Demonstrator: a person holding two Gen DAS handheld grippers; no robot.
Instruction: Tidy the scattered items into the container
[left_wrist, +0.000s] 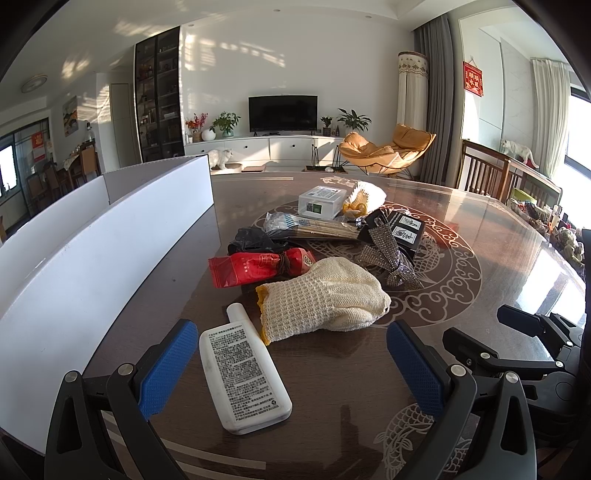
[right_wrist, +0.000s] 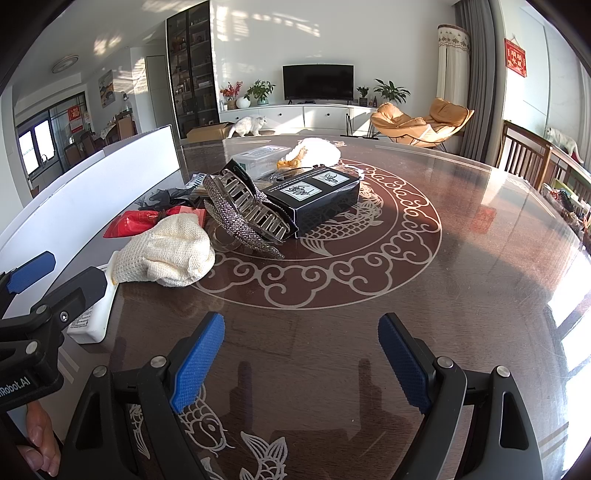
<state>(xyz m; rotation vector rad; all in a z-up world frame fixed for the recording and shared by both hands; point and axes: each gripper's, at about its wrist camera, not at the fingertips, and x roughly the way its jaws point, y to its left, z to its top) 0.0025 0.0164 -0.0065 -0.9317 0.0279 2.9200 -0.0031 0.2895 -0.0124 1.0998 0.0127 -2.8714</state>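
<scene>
Though hidden from the left wrist, fingertips (right_wrist: 38, 439) under the spread left hand-held gripper (left_wrist: 291, 363); right hand-held gripper (right_wrist: 301, 363) likewise spread.

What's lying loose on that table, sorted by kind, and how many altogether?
Knitted gloves: 2
Boxes: 2, white and black
White bottle: 1
Red packet: 1
Sparkly hair claw: 1
Bag of sticks: 1
Black crumpled item: 1
Total: 9
</scene>
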